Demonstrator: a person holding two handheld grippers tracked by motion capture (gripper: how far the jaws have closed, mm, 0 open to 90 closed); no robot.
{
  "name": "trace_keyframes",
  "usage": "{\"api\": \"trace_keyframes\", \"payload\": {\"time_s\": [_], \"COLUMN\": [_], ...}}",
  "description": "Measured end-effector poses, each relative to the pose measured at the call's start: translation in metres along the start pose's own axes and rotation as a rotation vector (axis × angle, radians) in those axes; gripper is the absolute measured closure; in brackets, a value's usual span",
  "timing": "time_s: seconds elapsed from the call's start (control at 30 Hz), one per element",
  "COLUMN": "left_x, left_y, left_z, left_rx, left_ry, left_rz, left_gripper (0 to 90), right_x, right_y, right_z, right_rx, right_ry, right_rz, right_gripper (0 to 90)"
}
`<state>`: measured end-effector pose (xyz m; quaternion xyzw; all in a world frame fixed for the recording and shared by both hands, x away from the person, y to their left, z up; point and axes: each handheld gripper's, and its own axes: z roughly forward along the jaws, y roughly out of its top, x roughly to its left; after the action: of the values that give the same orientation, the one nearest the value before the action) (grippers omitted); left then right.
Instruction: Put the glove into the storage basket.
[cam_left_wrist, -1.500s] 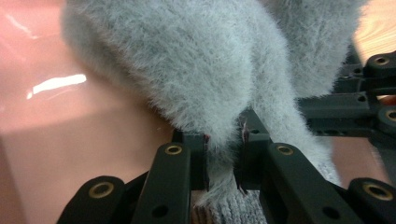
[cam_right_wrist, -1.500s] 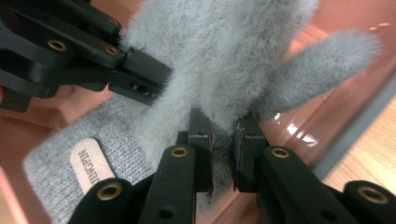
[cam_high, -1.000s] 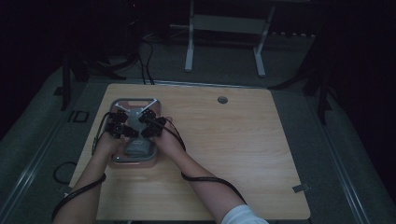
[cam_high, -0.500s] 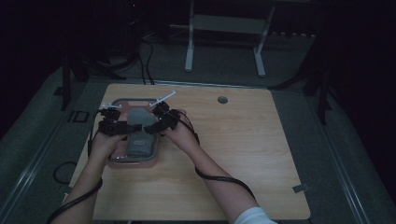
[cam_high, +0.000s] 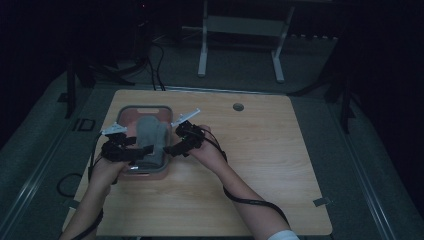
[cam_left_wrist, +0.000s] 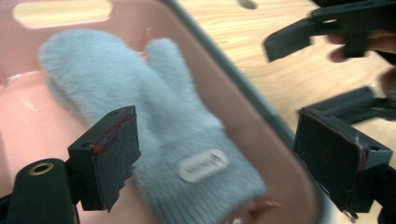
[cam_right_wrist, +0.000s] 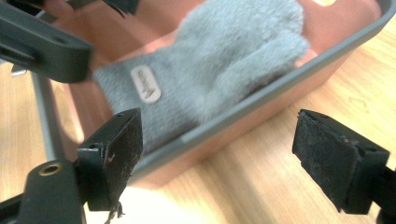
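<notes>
The high view looked down and forward from above the near edge of the tabletop (cam_high: 280, 165), taking in all of it and the floor beyond. The left gripper view sat close over the pink tray (cam_left_wrist: 261, 116), facing along its own fingers (cam_left_wrist: 109, 156) toward the grey mitten (cam_left_wrist: 154, 121). The right gripper view looked in low across the tray's rim. All three shared tray and mitten.

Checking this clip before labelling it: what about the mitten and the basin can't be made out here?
- Label on the grey mitten: print blurred, left gripper view.
- Mitten cuff: cut off by the bottom edge there.
- Pink basin: near wall hides its floor, right gripper view.
- High view: too dim for mitten detail.
</notes>
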<state>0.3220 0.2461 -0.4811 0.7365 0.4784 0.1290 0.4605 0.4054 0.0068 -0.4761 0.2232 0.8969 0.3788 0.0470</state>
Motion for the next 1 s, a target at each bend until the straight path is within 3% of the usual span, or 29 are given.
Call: {"api": "trace_keyframes", "payload": {"time_s": [0.17, 0.37, 0.4, 0.63, 0.77, 0.83, 0.87, 1.0], "left_x": [-0.015, -0.029, -0.035, -0.051, -0.059, -0.06, -0.061, -0.063], "left_y": [-0.012, -0.03, -0.038, -0.066, -0.078, -0.08, -0.086, -0.097], "left_z": [-0.014, -0.021, -0.022, -0.026, -0.027, -0.027, -0.026, -0.018], "left_rx": [-0.037, -0.025, -0.028, -0.018, -0.017, -0.012, -0.012, 0.029], "left_ry": [-0.033, -0.057, -0.054, -0.1, -0.091, -0.09, -0.117, -0.114], "left_rz": [0.037, 0.09, 0.118, 0.147, 0.182, 0.183, 0.167, 0.193], "left_gripper": [14.9, 14.9, 14.9, 14.8, 14.9, 14.8, 14.8, 14.8], "right_x": [0.007, 0.012, 0.014, 0.018, 0.018, 0.018, 0.017, 0.019], "right_y": [-0.013, -0.027, -0.031, -0.056, -0.067, -0.071, -0.073, -0.081], "right_z": [-0.003, -0.009, -0.009, -0.004, -0.002, -0.001, 0.0, 0.002], "right_rx": [0.004, 0.0, 0.002, 0.025, 0.015, 0.007, 0.002, -0.019], "right_ry": [0.014, 0.027, 0.025, 0.067, 0.07, 0.074, 0.078, 0.085], "right_rz": [-0.035, -0.043, -0.047, -0.073, -0.074, -0.078, -0.082, -0.094], "right_gripper": [16.5, 16.5, 16.5, 15.9, 16.0, 16.0, 16.0, 16.0]}}
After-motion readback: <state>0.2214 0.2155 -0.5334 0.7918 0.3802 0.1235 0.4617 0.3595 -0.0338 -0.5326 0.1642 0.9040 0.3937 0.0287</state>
